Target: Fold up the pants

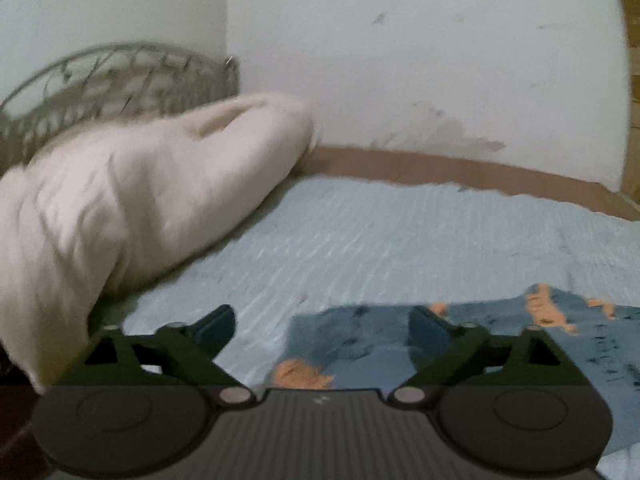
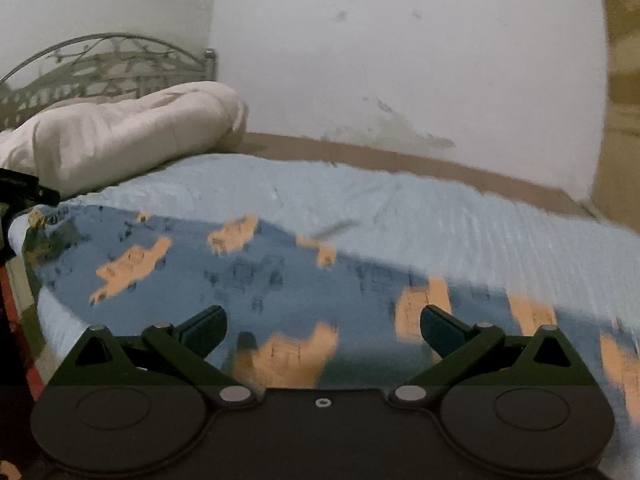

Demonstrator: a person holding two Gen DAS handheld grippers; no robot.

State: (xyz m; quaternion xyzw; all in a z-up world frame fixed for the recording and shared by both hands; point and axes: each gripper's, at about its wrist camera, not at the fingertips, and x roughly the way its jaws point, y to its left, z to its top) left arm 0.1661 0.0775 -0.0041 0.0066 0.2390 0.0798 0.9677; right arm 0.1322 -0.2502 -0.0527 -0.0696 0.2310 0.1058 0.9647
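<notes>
Blue pants with orange patches (image 2: 248,276) lie flat on the light blue bedspread (image 2: 440,216), stretching from the left edge to the lower right in the right wrist view. My right gripper (image 2: 323,326) is open and empty, just above the pants' near edge. In the left wrist view one end of the pants (image 1: 360,336) lies under and to the right of my left gripper (image 1: 322,326), which is open and empty, its right finger over the cloth. The left gripper's body (image 2: 24,188) shows at the left edge of the right wrist view.
A bulky white duvet (image 1: 120,208) is piled at the left against a metal headboard (image 1: 112,76). A stained white wall (image 1: 400,60) runs along the bed's far side above a brown mattress edge (image 1: 440,168). The bedspread (image 1: 400,232) stretches beyond the pants.
</notes>
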